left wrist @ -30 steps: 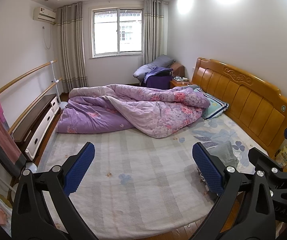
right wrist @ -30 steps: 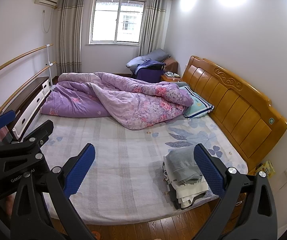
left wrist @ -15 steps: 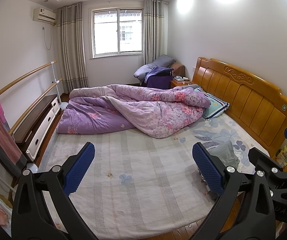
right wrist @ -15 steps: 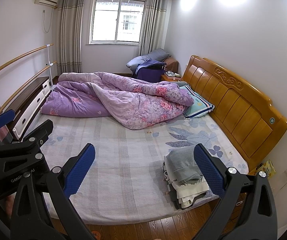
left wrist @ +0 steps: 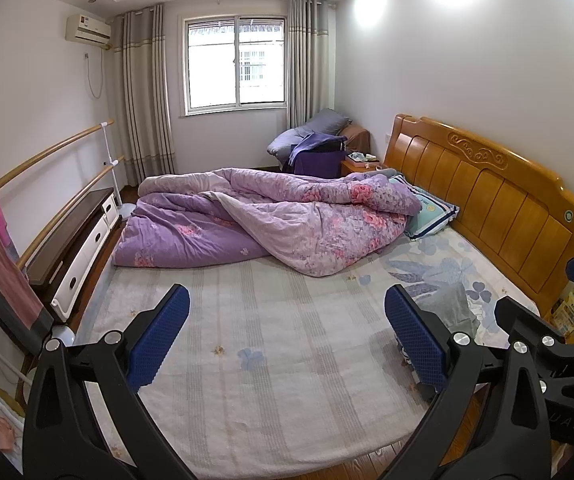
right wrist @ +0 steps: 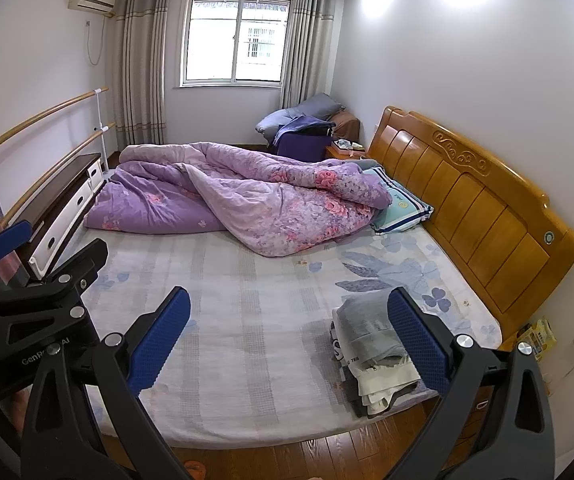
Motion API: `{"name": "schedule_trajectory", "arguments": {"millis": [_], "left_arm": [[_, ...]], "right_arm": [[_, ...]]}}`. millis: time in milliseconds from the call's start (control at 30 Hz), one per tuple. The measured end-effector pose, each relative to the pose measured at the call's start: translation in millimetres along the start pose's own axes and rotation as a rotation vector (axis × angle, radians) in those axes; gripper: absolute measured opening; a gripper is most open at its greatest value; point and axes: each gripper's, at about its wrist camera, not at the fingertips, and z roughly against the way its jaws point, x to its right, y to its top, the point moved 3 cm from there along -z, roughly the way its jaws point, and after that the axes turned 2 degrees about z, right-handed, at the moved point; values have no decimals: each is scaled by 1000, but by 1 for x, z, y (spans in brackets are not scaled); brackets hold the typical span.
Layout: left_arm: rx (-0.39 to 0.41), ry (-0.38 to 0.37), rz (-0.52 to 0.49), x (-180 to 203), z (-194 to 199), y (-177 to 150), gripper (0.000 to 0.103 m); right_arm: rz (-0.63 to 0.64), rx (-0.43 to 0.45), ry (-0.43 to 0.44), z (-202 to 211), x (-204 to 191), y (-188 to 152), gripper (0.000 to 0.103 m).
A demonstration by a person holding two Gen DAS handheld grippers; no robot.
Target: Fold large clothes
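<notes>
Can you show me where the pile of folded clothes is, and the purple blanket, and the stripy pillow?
pile of folded clothes [right wrist: 371, 344], right wrist view, on the grey top garment.
purple blanket [right wrist: 287, 204], right wrist view, on its flowered middle.
stripy pillow [right wrist: 403, 204], right wrist view, on its teal face.

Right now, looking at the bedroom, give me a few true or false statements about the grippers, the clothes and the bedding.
1. Both grippers are open and hold nothing. True: left gripper, right gripper.
2. The folded clothes stack sits near the headboard. True.
3. The purple quilt is folded flat. False: it lies bunched.
4. The pillow lies on the floor. False: it lies on the bed by the headboard.
</notes>
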Motion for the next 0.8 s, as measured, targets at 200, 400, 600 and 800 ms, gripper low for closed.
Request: {"name": "schedule_trajectory", "arguments": {"millis": [200,400,600,800], "left_arm": [[-1,-1,2,-1,-1,1,98],[-9,-7,1,-5,-6,1,98],[-10,-7,0,-6,-7,1,98],[-11,-7,-1,-7,-8,1,98]], "right_arm": [[-2,-1,1,0,0,0,95],[-6,-6,1,-4,-1,-2,95],[-7,-9,3,-6,1,-1,95],[-8,-11,4,-7,1,-1,95]]}}
